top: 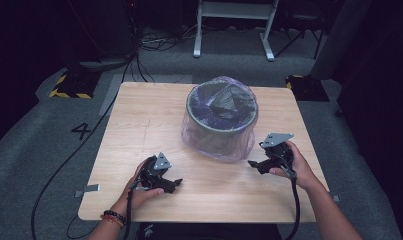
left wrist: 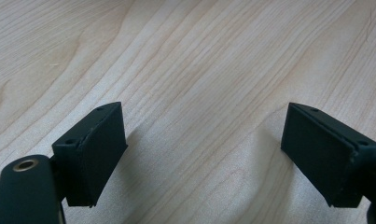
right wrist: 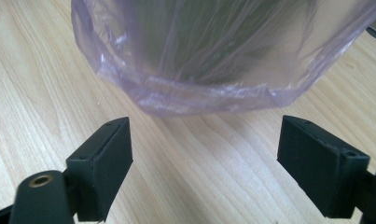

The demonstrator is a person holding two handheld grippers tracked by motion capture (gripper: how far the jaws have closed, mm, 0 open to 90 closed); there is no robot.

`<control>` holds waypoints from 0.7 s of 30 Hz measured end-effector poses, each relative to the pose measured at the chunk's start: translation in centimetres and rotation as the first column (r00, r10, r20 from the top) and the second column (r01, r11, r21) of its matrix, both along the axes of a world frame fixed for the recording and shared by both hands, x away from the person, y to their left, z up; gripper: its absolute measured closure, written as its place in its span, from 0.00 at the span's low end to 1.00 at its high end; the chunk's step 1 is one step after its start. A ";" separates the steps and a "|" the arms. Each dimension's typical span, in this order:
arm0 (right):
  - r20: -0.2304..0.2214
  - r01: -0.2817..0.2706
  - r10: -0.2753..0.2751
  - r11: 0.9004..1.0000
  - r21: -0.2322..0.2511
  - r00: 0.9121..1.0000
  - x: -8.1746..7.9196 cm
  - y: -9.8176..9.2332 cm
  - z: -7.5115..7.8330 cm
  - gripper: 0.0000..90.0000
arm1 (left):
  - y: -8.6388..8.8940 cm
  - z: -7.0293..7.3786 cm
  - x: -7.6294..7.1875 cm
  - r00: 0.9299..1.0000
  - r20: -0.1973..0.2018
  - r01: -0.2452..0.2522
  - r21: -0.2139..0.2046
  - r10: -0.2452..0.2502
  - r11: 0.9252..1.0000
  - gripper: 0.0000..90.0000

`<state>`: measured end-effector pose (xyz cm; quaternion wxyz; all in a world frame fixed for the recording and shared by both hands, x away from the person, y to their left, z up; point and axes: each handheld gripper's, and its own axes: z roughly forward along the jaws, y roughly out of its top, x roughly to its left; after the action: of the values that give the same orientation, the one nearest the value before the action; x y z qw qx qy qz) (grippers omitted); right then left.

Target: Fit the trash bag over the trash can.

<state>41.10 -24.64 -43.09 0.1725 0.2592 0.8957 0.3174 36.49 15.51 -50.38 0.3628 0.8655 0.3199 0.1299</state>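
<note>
i'm at approach step. bin (top: 220, 117) with purple bag (top: 218, 140) at table (top: 139, 125) centre, 12 o'clock of hands. right gripper (right wrist: 204, 163) jaws wide, empty, near bag hem. left gripper (left wrist: 204, 154) wide, empty, over bare wood. next i judge: right pinches hem at 12.

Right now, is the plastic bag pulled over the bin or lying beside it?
Pulled over it: the purple bag covers the bin's rim and hangs down its outside to the table.

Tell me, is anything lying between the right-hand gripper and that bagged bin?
Nothing. In the right gripper view, bare wooden table runs from the open right gripper to the purple bag draped over the bin. The high view agrees.
</note>
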 end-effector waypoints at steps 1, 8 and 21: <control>0.003 0.000 0.000 1.000 -0.005 1.000 -0.1 -0.1 -0.1 0.20 | 0.0 0.0 0.0 1.000 -0.002 -0.002 0.001 0.002 1.000 0.15; -0.013 0.009 -0.009 1.000 -0.017 1.000 -0.6 -0.8 -1.4 0.20 | 0.0 0.0 0.0 1.000 0.000 0.000 0.000 0.000 1.000 0.15; -0.007 0.046 -0.046 0.998 -0.037 0.999 -1.4 -2.3 -2.8 0.20 | 0.0 0.0 0.0 1.000 0.000 -0.001 0.000 0.001 1.000 0.15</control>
<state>39.68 -26.92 -45.92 0.1812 0.2778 0.8958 0.2959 36.48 15.50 -50.38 0.3628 0.8654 0.3202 0.1298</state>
